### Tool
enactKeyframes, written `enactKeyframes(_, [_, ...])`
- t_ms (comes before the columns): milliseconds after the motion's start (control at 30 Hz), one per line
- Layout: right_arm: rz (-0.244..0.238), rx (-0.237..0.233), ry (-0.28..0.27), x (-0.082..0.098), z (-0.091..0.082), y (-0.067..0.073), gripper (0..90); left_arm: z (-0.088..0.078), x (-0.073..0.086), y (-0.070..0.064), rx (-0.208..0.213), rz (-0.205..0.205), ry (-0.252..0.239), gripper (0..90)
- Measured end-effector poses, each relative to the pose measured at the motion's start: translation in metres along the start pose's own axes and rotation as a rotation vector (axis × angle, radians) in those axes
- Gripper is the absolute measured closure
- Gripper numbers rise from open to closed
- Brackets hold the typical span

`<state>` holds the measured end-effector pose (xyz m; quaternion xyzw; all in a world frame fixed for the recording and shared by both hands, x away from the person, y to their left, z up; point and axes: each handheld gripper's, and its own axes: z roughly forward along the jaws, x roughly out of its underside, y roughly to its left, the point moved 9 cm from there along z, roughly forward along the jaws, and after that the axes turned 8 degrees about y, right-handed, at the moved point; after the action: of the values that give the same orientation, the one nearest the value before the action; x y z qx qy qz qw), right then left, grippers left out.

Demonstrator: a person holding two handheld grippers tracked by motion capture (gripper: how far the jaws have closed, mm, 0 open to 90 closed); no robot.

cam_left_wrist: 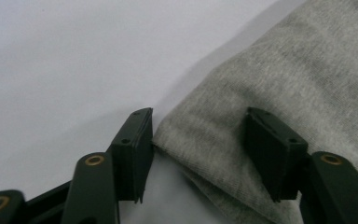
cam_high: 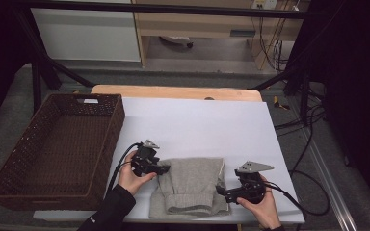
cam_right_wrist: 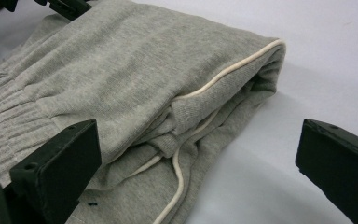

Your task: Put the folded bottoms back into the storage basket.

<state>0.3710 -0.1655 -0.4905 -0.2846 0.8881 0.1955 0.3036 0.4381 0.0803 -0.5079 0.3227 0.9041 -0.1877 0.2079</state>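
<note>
Item: folded grey sweat garment (cam_high: 192, 185), ribbed cuff or waistband toward you, cream piping and drawcord at its right edge. It lay on the white sheet (cam_high: 197, 125) at the near edge of the table, between your two hands.

Item: left gripper (cam_high: 163, 168). You held it at 9 o'clock of the garment, at the far left corner. In the left gripper view its jaws stood partly apart with the corner fold of the cloth between them; one pad sat at the cloth's edge, the other over the cloth, and no firm pinch could be read.

Item: right gripper (cam_high: 221, 191). You held it at 3 o'clock of the garment, low on the right edge. In the right gripper view its jaws stood wide apart, straddling the piped fold, clamped on nothing.

Item: brown wicker basket (cam_high: 107, 126), at 10 o'clock of the garment, with nothing in it.

Step in hand, as judged: you were taking hold of both sides of the folded garment. The next move called for closing both pairs of jaws on all layers, then lifting level toward the basket so the fold would not slip open.
</note>
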Motion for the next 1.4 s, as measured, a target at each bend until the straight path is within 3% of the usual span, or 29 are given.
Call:
enactKeyframes(133, [0.007, 0.000, 0.000, 0.000, 0.000, 0.000, 0.6, 0.000, 0.001, -0.002, -0.002, -0.002, -0.001, 50.3])
enactKeyframes(400, [0.010, 0.004, 0.005, 0.000, 0.001, -0.001, 0.6, 0.002, 0.002, -0.008, 0.037, -0.032, -0.002, 70.3])
enactKeyframes(567, [0.017, 0.009, 0.007, 0.000, 0.001, -0.002, 0.6, 0.002, 0.003, -0.009, 0.036, -0.024, 0.007, 77.8])
enactKeyframes(1067, [0.054, 0.005, -0.006, -0.005, 0.005, -0.002, 0.6, 0.003, 0.003, -0.010, 0.028, 0.001, -0.002, 79.1])
enactKeyframes(1400, [0.061, 0.009, 0.016, -0.009, 0.015, 0.002, 0.7, 0.003, 0.003, -0.010, 0.031, 0.007, 0.000, 78.5])
